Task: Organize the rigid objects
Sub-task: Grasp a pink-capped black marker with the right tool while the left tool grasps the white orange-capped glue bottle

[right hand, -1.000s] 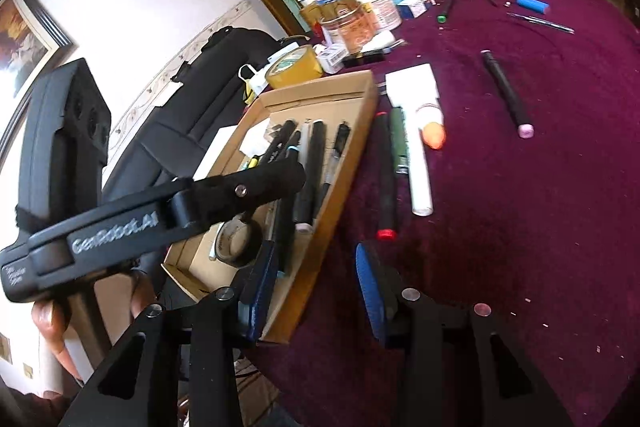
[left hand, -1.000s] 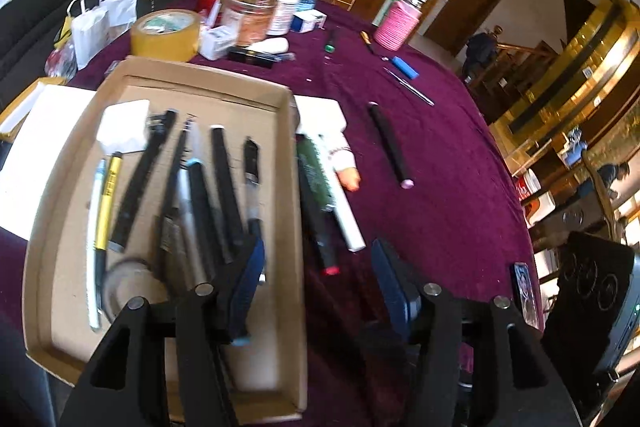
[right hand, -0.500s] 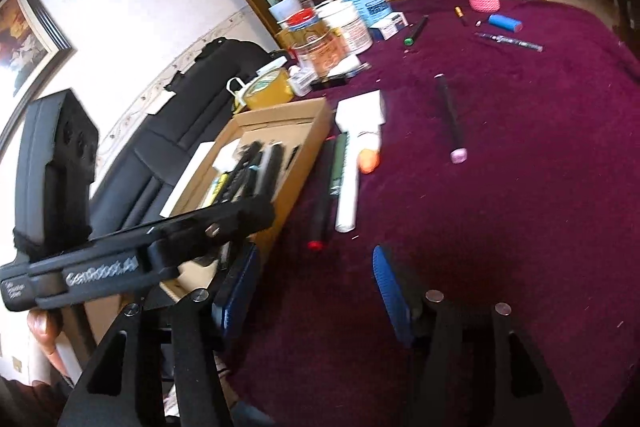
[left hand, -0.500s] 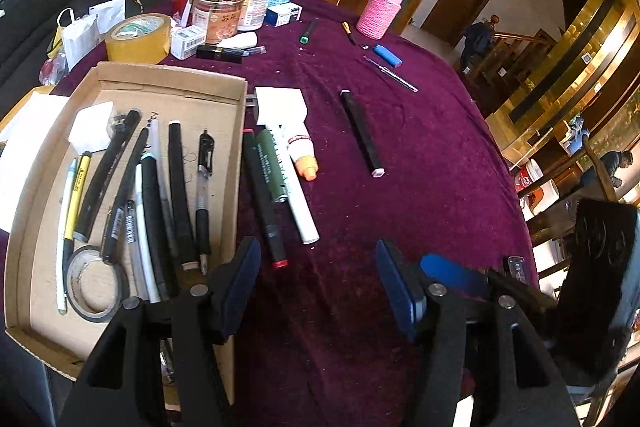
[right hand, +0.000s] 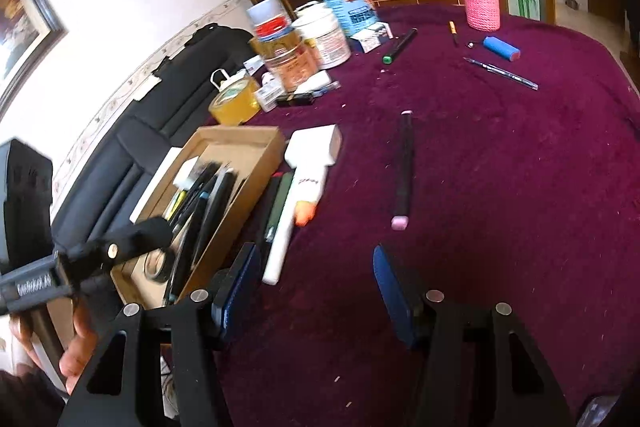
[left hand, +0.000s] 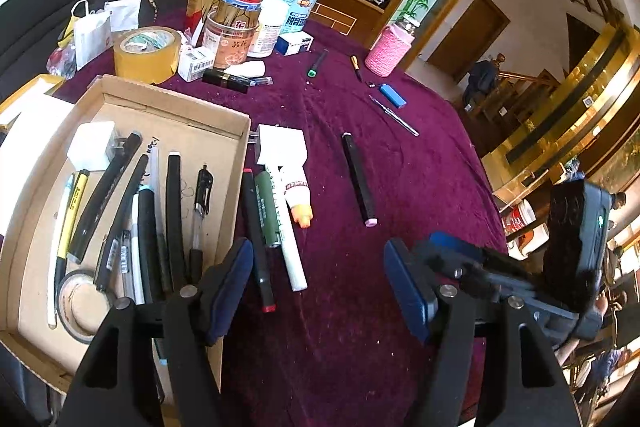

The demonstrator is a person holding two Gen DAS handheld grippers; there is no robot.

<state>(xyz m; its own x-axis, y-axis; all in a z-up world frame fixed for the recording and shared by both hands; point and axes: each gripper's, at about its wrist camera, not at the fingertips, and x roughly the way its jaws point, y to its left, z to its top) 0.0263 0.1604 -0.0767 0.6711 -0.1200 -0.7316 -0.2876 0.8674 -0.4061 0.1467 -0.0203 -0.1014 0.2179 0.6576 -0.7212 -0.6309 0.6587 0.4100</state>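
The right gripper (right hand: 316, 287) stands wide open and empty; the left gripper (left hand: 318, 283) is opening, also empty. The black marker with pink cap (right hand: 403, 171) lies alone on the purple cloth, beside the shallow cardboard tray (left hand: 236, 163). Best approach: straddle its middle, crosswise.

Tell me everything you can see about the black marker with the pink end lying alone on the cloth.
The black marker is a long, slim stick with a dark, plastic-looking body and a small pink cap or tip at the end nearer the cameras. It lies flat on the maroon tablecloth, apart from everything else, to the right of the glue tube and the cardboard tray. Nothing touches it but the cloth. No print is legible.
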